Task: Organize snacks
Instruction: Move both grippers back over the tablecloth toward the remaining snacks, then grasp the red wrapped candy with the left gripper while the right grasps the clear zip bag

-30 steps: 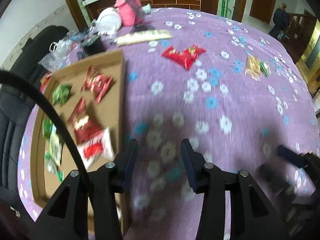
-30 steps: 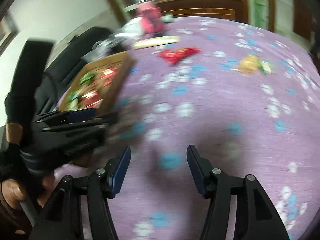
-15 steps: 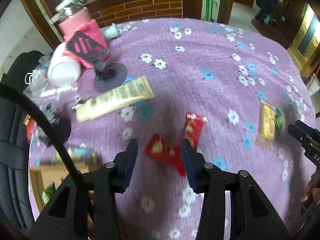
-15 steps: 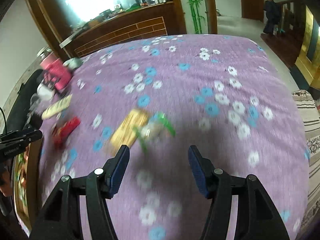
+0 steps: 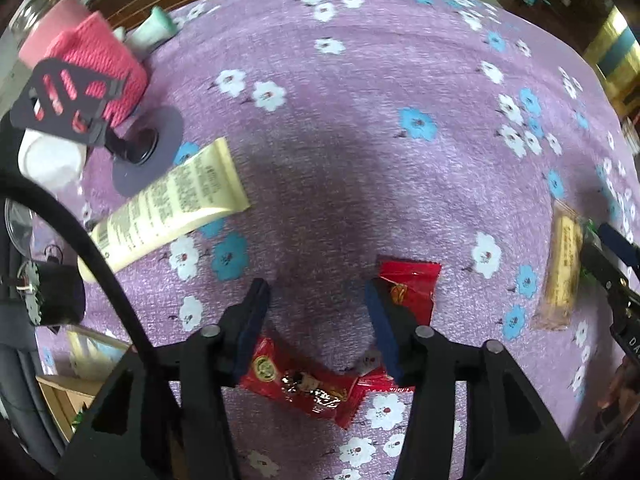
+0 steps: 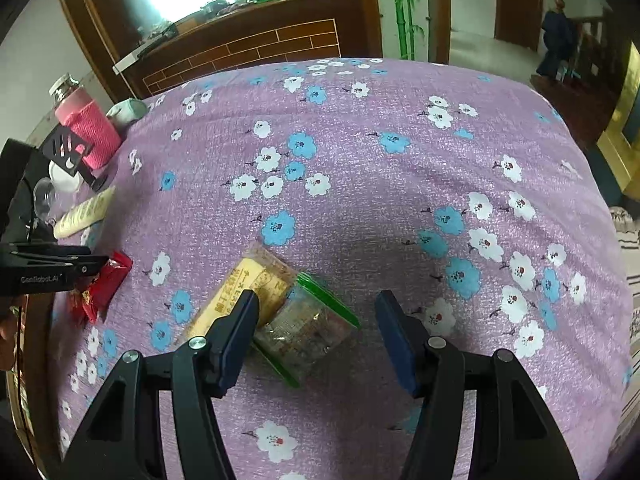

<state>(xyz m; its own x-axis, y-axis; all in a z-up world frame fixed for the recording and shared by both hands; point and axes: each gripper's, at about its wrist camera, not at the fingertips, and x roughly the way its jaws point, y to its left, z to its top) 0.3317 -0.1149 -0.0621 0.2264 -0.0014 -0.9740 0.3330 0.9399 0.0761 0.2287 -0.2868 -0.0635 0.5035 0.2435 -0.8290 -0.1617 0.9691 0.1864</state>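
Snacks lie loose on the purple flowered tablecloth (image 6: 360, 168), and the cream tube (image 5: 172, 208) near its left edge serves as the landmark. Toward the camera from the tube, two red packets sit under the left gripper (image 5: 316, 300): one red packet (image 5: 412, 288) shows just beyond its right finger, the other red packet (image 5: 304, 384) lies crumpled lower down between the two fingers. That gripper's jaws have just been opening; they stand spread above the cloth and pinch nothing, the second packet lying below and between them.

Well to the right of the tube, a yellow wafer bar (image 6: 248, 288) and a clear green-edged packet (image 6: 308, 328) rest side by side, touching. The right gripper (image 6: 316, 312) hangs over them with its jaws spread; its left finger overlaps the bar's end and the clear packet lies between the fingers, but the pads do not press on either.

Behind the tube stand a pink knitted-sleeve bottle (image 5: 92, 52), a black phone stand (image 5: 64, 100) and a white cup (image 5: 48, 160).

A cardboard tray (image 5: 60, 392) shows only as a corner at the lower left, nearer the camera than the tube; what it holds cannot be made out.
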